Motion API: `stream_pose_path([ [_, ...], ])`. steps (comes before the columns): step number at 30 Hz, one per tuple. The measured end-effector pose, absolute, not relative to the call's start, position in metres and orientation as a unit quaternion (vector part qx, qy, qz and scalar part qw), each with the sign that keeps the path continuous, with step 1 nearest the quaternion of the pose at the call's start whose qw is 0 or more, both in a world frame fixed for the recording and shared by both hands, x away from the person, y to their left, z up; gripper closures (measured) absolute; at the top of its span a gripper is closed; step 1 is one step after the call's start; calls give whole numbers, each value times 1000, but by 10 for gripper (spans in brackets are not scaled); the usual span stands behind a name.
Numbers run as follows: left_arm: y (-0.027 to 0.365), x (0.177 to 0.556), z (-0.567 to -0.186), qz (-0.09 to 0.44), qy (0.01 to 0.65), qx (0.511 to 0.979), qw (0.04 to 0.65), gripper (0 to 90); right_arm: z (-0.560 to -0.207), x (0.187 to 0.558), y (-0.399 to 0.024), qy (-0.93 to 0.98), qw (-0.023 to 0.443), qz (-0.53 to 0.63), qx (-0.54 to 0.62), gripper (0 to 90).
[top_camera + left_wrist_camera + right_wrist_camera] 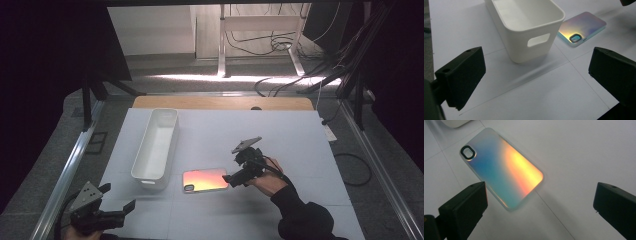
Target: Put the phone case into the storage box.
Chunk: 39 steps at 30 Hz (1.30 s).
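The flat iridescent phone case with a clear rim and oval camera cutout [205, 180] lay back-up on the white paper-covered counter [280, 140], just beside the near end of the white rectangular plastic bin with a slot handle [156, 145], at the bin's 4 o'clock in the high view. Case and bin looked close but apart; a strip of counter showed between them in the left claw view. Lying flat with nothing on it, the case [502, 167] left its long edges free, probably why the approach came from its plain end, away from the cutout.

The right claw [231, 179] sat at the case's 3 o'clock, jaws spread wide and gripping nothing. In the right claw view the case's plain end reached down between the two black jaws, nearer the left one, and no contact was visible. Judgement: a pre-grasp line-up, with the jaws wide enough to straddle the case's width.

The left claw [122, 207] hung at the counter's 7 o'clock corner, well apart from the case, jaws also spread and empty. Its view faced the bin's handle end [524, 27], with the case [582, 28] beyond at 2 o'clock. It was likely parked out of the way, or ready to steady the bin. The bin was empty and upright, a plausible drop spot for the case.
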State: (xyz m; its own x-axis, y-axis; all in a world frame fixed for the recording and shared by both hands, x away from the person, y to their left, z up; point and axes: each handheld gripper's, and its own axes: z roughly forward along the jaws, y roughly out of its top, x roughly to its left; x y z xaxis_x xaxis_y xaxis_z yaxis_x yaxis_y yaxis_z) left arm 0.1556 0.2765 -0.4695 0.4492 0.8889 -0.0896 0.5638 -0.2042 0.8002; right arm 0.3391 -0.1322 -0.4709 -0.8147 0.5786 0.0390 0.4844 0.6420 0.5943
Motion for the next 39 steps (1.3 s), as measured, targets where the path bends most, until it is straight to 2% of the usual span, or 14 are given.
stream_pose_path([
  [19, 277, 156, -470, 200, 485, 749, 405, 17, -483, 351, -93, 919, 56, 283, 269, 0],
  [21, 277, 156, -470, 200, 485, 749, 405, 17, -484, 351, -91, 920, 56, 284, 265, 25],
  [22, 277, 156, -470, 199, 485, 749, 405, 17, -485, 351, -90, 920, 58, 284, 264, 73],
  [25, 277, 156, -470, 200, 484, 750, 405, 17, -485, 353, -89, 921, 62, 283, 263, 309],
  [26, 277, 156, -470, 200, 484, 750, 405, 17, -485, 353, -89, 921, 62, 283, 263, 309],
  [30, 277, 156, -470, 200, 485, 749, 405, 17, -483, 359, -90, 917, 53, 289, 268, 629],
  [32, 277, 156, -470, 200, 485, 749, 406, 17, -483, 362, -90, 920, 55, 285, 262, 823],
  [33, 277, 156, -470, 200, 485, 749, 406, 17, -484, 363, -90, 921, 56, 285, 260, 877],
  [39, 277, 156, -470, 199, 484, 749, 406, 17, -495, 376, -89, 920, 59, 277, 272, 898],
])
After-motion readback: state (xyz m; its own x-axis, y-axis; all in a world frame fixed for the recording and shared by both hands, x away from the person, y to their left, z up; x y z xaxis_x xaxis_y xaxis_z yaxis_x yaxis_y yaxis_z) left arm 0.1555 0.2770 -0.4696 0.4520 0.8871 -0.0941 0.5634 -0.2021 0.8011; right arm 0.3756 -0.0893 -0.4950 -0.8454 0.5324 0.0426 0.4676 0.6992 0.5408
